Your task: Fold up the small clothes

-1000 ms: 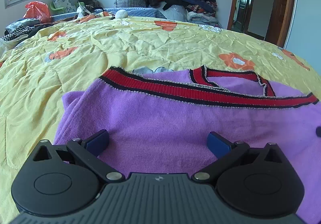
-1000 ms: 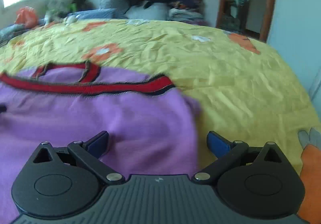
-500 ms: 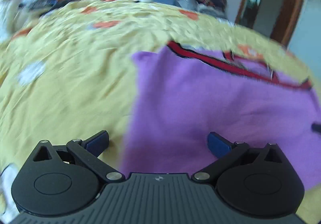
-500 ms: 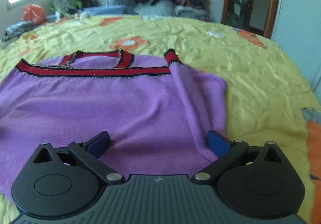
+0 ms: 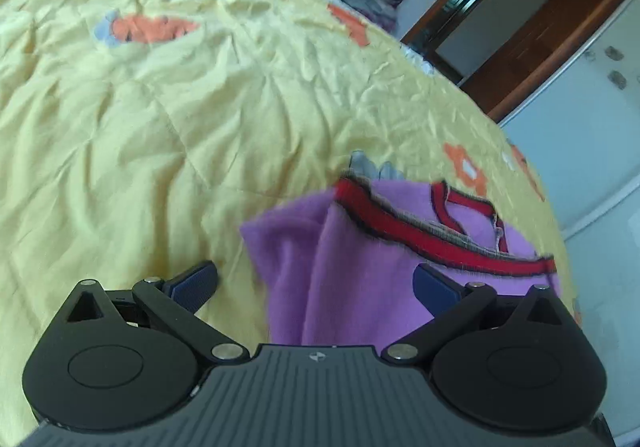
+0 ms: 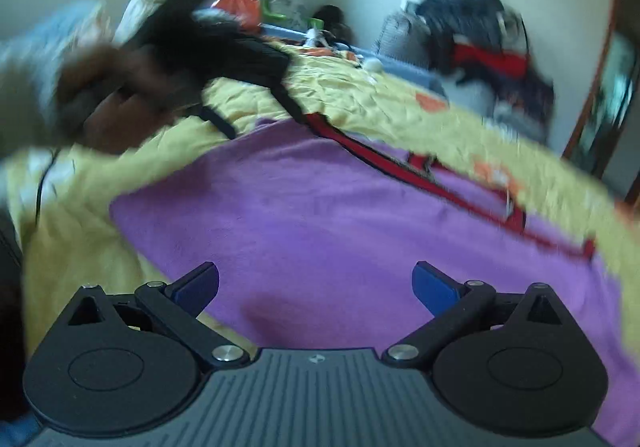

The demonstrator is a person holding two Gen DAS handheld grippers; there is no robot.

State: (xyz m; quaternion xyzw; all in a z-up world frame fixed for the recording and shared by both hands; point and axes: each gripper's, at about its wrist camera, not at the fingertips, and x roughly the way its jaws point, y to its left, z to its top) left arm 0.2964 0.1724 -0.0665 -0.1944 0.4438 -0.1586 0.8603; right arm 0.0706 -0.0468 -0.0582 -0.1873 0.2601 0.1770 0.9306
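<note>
Both claws hang tilted over the bed (image 5: 140, 119), fingers spread wide: left claw (image 5: 316, 283) at the sweater's (image 6: 320, 223) edge, right claw (image 6: 316, 283) over its middle.

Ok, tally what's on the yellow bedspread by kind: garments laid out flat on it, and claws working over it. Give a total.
Purple sweaters with red-and-black trim: 1
Claws, both open: 2, the left claw at the sweater's side edge, the right claw over the sweater
Total: 3
The bedspread itself is not counted.
</note>
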